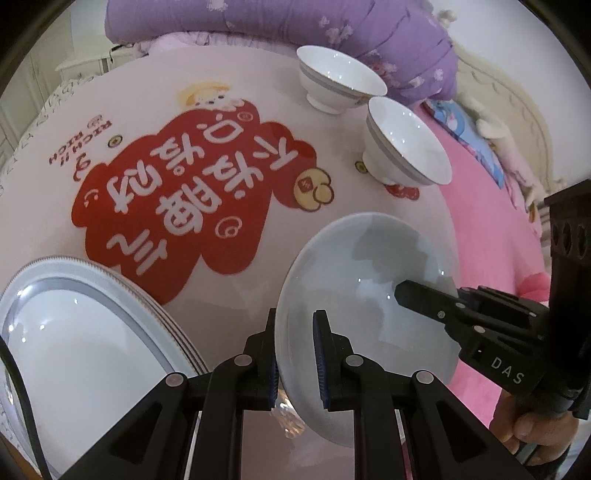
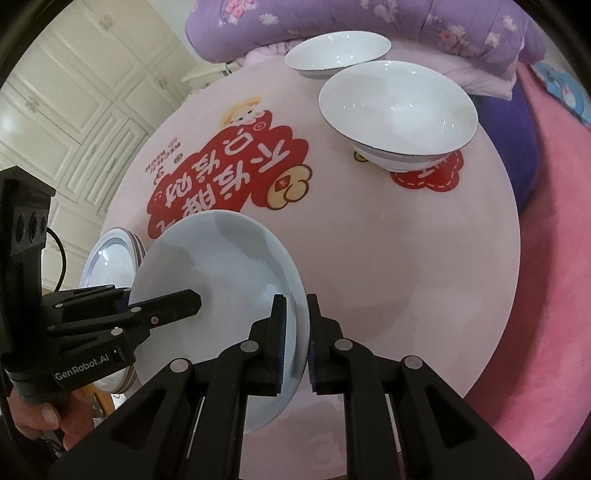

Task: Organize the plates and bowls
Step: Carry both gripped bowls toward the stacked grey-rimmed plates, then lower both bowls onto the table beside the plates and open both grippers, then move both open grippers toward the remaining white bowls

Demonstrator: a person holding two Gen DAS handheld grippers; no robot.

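Together, both grippers held one pale blue plate (image 1: 369,280) above the round pink table (image 2: 406,266), each clamped on an opposite edge of it. The left gripper (image 1: 295,350) had its two fingers pinched on the plate's left rim, one pad under the rim and the other on the inner face. The right gripper (image 2: 295,339) gripped the rim on the other side in the same way, its blue-lined pads (image 2: 280,332) pressed against the thin edge. In the left wrist view the right gripper reached in from the right, one black finger lying across the plate's inner surface, and part of a hand (image 1: 532,432) showed below its handle. In the right wrist view the left gripper came in from the left, with a hand (image 2: 33,417) wrapped round its grip.

Just beside the held plate, to its left, lay a stack of white plates with grey-banded rims (image 1: 92,325) at the table's edge. Well apart from it, toward the far side of the table, stood two white bowls with grey bands: the nearer bowl (image 2: 399,110) just beside a red patch of the table's print, and the farther bowl (image 2: 338,51) close behind it. A large red cartoon print with white characters (image 1: 177,177) covered the table's middle. A purple floral quilt (image 1: 295,33) and pink bedding (image 2: 554,258) lay beyond the table.
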